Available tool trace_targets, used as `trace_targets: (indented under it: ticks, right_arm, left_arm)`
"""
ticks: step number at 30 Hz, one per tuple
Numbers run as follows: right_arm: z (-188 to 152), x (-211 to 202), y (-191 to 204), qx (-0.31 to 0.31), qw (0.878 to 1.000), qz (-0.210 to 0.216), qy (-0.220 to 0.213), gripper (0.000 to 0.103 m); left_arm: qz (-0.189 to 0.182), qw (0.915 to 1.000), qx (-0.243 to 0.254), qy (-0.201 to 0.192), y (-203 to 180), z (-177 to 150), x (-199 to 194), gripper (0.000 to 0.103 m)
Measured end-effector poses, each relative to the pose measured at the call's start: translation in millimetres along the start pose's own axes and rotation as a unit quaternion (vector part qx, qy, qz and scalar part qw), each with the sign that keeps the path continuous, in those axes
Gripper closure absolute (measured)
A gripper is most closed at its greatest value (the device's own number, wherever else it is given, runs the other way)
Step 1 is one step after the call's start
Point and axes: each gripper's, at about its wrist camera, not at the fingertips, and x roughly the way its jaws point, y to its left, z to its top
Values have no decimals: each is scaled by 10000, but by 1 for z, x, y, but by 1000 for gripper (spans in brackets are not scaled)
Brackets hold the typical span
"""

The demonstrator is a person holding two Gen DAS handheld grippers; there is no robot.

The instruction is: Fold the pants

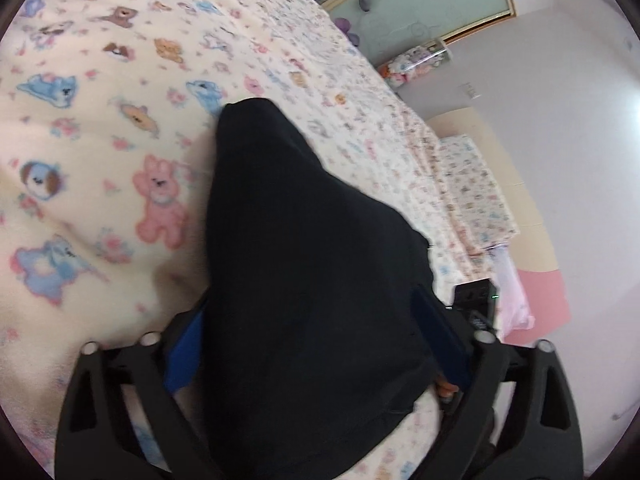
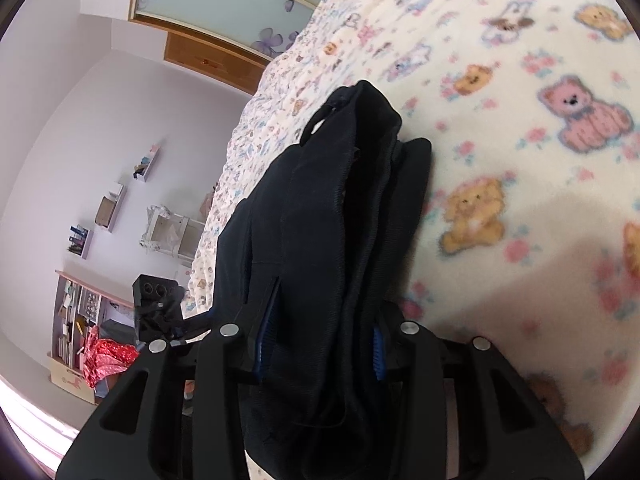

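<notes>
The black pants (image 1: pixel 304 264) hang lifted above the bed, bunched in folds. My left gripper (image 1: pixel 316 344) is shut on one part of the pants; the cloth drapes over its blue pads (image 1: pixel 188 344) and hides the fingertips. In the right wrist view the pants (image 2: pixel 332 240) show as several stacked layers with a waistband edge at the top. My right gripper (image 2: pixel 320 352) is shut on these layers, its blue pads (image 2: pixel 378 354) pressed against the cloth on both sides.
The bed carries a cream blanket with cartoon bears and dogs (image 1: pixel 100 160), also in the right wrist view (image 2: pixel 520 200). A pillow (image 1: pixel 472 188) lies by the headboard. A sliding wardrobe door (image 1: pixel 420 4), wall shelves (image 2: pixel 108 208) and a cluttered desk (image 2: pixel 80 320) stand beyond the bed.
</notes>
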Motion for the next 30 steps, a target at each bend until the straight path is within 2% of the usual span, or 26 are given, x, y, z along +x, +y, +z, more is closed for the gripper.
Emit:
trace_targets:
  ticks: [1, 5, 7, 10, 13, 16, 21, 24, 30]
  right_arm:
    - [0, 1, -1, 28, 10000, -24, 21, 62]
    - [-1, 2, -3, 77, 10000, -21, 21, 60]
    - [-3, 2, -3, 71, 10000, 10, -14, 61]
    - [-4, 0, 0, 27, 9999, 35, -95, 64]
    - [-4, -2, 3, -8, 9998, 56, -177, 66]
    - [-3, -4, 6, -32, 9997, 74, -239, 67]
    - [-1, -8, 9, 65, 9989, 278, -366, 69]
    - [-1, -11, 11, 135, 9978, 475, -437, 70]
    - [1, -15, 22, 56, 9966, 607, -547, 70]
  left_arm:
    - [86, 10000, -48, -3, 1, -1, 0, 31]
    - [11, 9988, -479, -85, 21, 2, -5, 52]
    - [77, 9983, -568, -109, 28, 2, -6, 70]
    - [24, 9981, -595, -150, 30, 1, -7, 79]
    - [52, 9985, -501, -216, 28, 0, -9, 86]
    - [118, 9988, -371, -305, 21, -4, -9, 89]
    - [202, 9985, -147, -492, 11, -7, -12, 90]
    - [89, 9980, -62, -627, 4, -7, -17, 91]
    - [374, 9933, 589, -919, -35, -11, -22, 91]
